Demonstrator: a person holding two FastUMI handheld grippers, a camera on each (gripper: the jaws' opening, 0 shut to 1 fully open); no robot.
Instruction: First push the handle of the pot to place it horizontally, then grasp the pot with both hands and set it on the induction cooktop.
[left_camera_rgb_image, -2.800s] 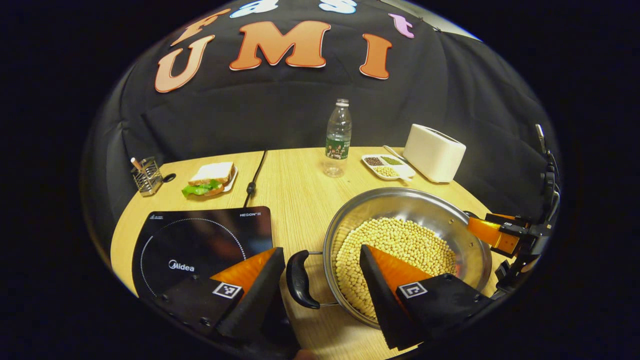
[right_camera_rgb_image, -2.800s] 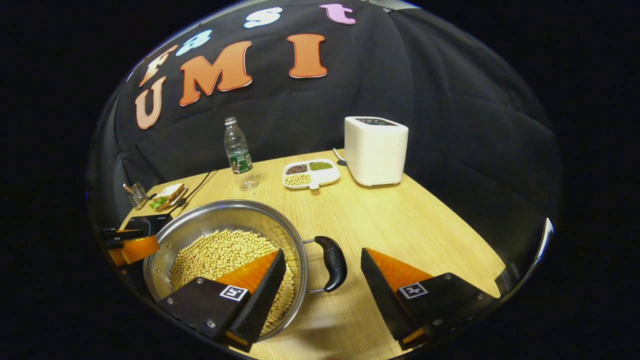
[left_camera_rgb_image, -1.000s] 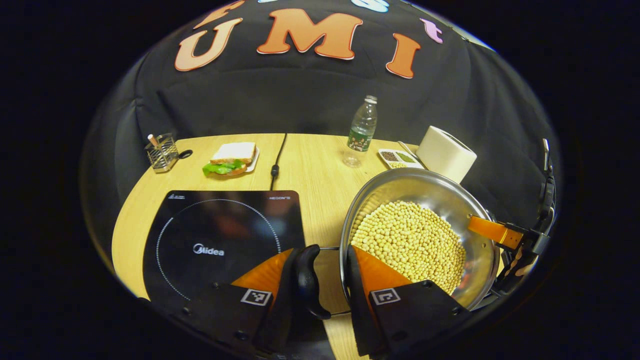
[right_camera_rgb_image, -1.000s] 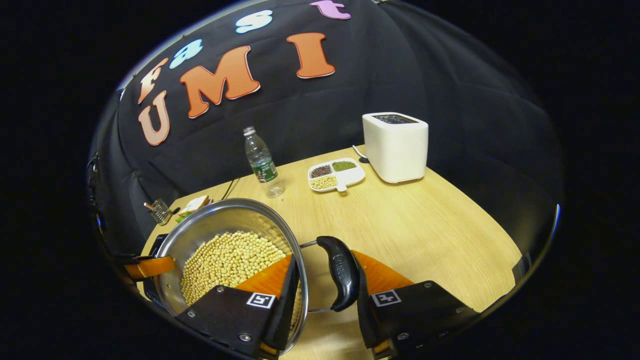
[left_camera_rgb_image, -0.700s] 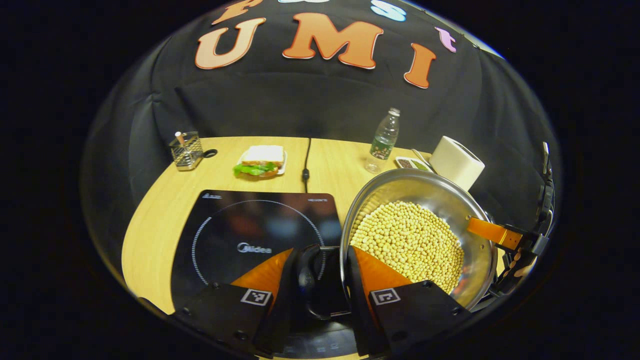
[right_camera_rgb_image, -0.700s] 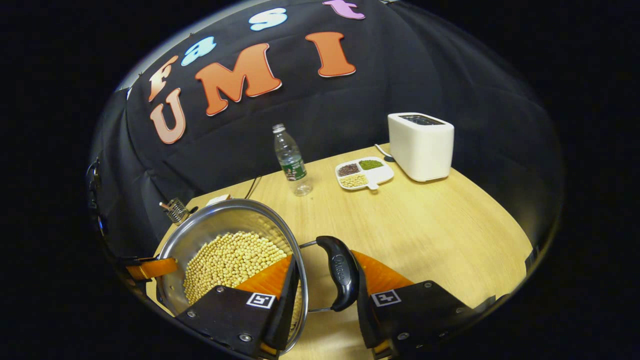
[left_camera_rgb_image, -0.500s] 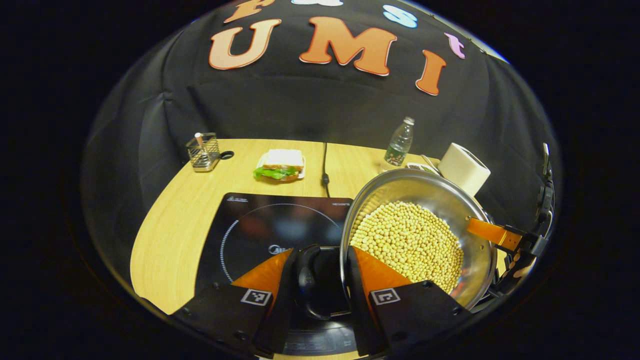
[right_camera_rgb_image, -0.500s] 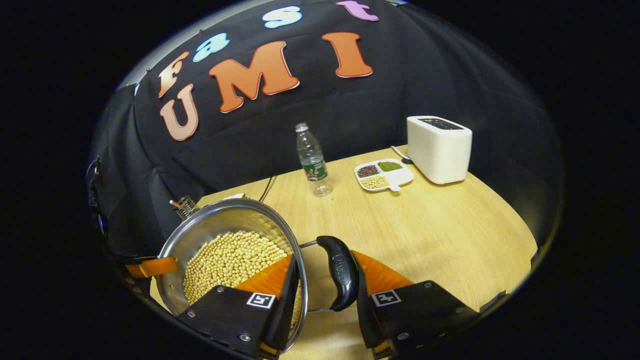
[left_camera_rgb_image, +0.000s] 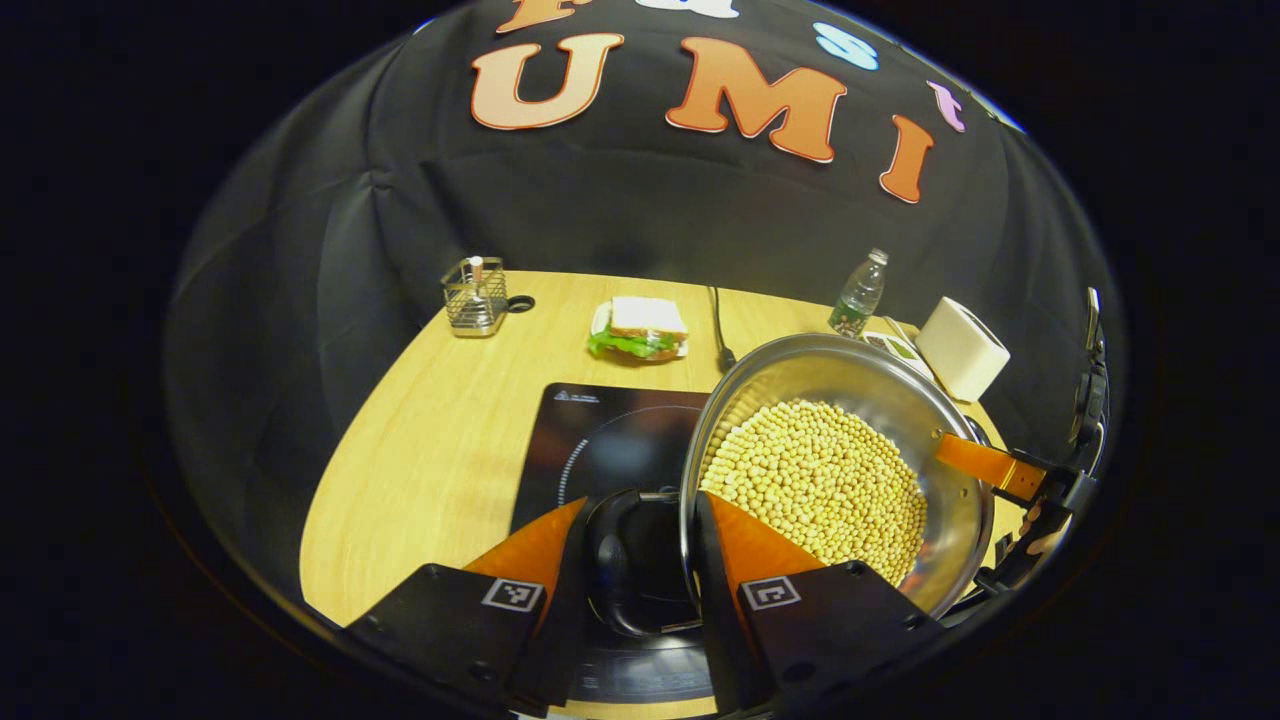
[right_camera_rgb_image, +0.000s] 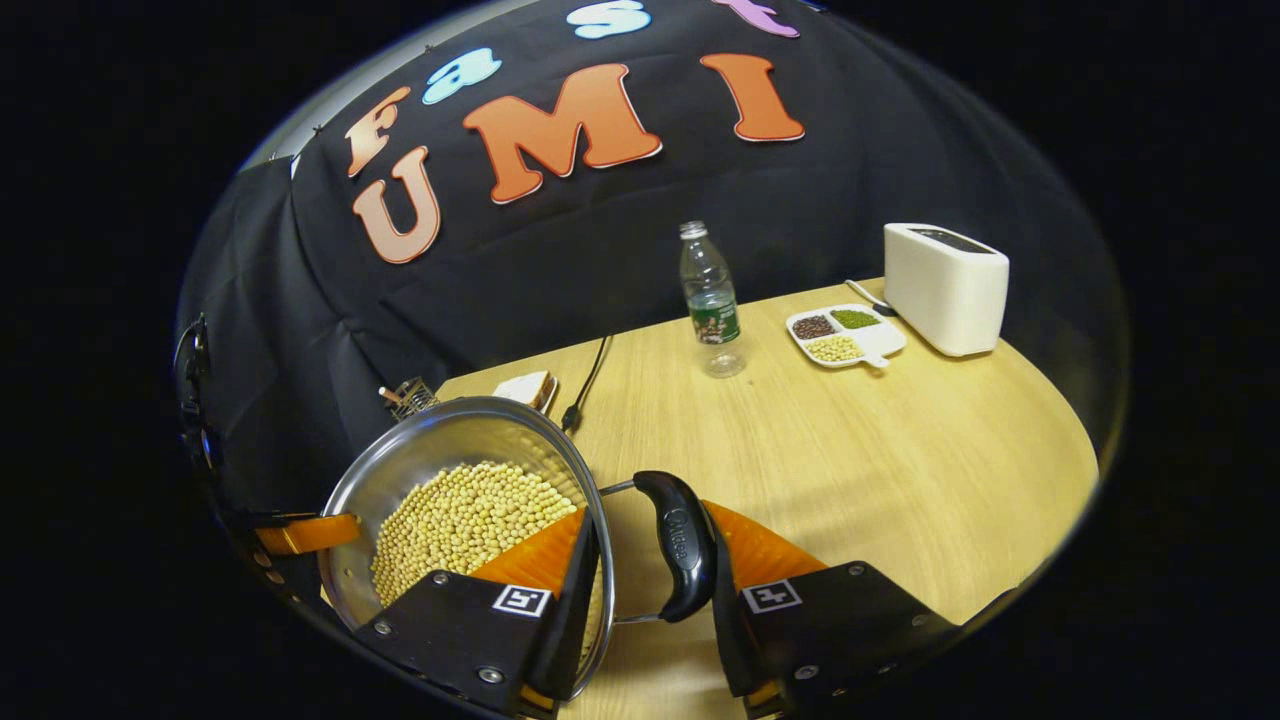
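A steel pot full of soybeans hangs lifted between both grippers. My left gripper is shut on the pot's black left handle, one finger inside the rim and one outside the handle. My right gripper is clamped the same way on the right handle. The black induction cooktop lies on the table under the left handle and the pot's left side. Each view shows the other gripper at the pot's far rim: the right gripper and the left gripper.
Behind the cooktop are a sandwich on a plate, a wire holder and the power cable. A water bottle, a divided dish of beans and a white toaster stand at the back right.
Both grippers have shut on the pot's handles, lifted the pot off the table and carried it leftward until it hangs over the cooktop.
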